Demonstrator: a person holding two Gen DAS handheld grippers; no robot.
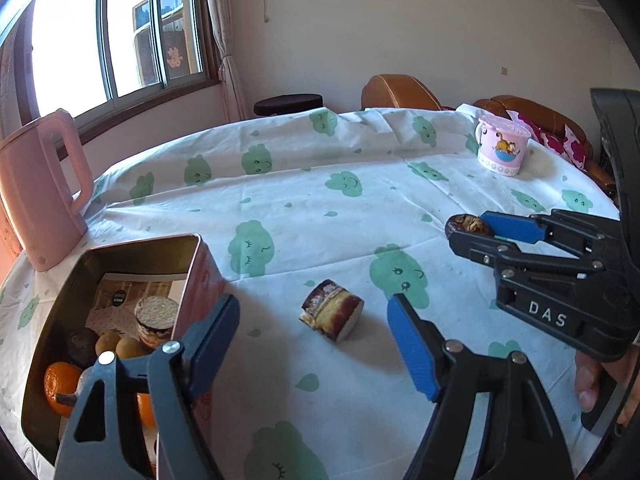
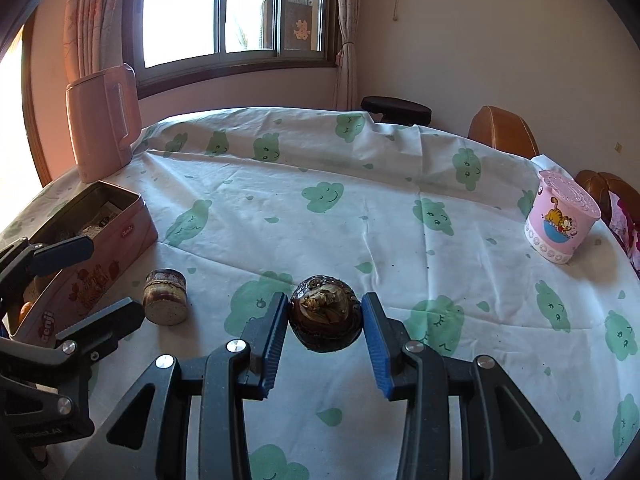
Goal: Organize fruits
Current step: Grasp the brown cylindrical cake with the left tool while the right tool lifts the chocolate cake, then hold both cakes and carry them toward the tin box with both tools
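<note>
Nearest in the right wrist view, the right gripper (image 2: 325,322) has its two blue-padded fingers (image 2: 272,346) pressed against either side of a dark brown, wrinkled round fruit (image 2: 325,314), possibly a mangosteen. The fruit sits between the fingertips over the table's near edge; whether it rests on the cloth or is lifted cannot be told.

In the left wrist view, the left gripper (image 1: 314,344) has its fingers standing apart with nothing clamped between them. Beyond the gap between its fingers a small cylindrical cake-like piece (image 1: 331,314), brown and yellow in layers, lies on its side on the tablecloth (image 1: 320,200), clear of both pads.

Toward the table's left edge stands an open rectangular pink tin (image 1: 200,276). Inside it are an orange (image 1: 60,388), two small brown round fruits (image 1: 120,346), a dark round fruit (image 1: 82,346) and a second layered cylinder (image 1: 154,322) standing upright.

Behind the tin, at the far left edge of the table, a pink kettle (image 1: 40,196) stands upright. Across the table, near its far right edge, a pink lidded cup (image 1: 502,146) with a cartoon cat stands well apart from everything else.

The white tablecloth is printed with green smiling clouds. Beyond the table are brown leather chairs (image 1: 396,92), a dark stool (image 1: 288,104) and a bright window (image 1: 116,40).
</note>
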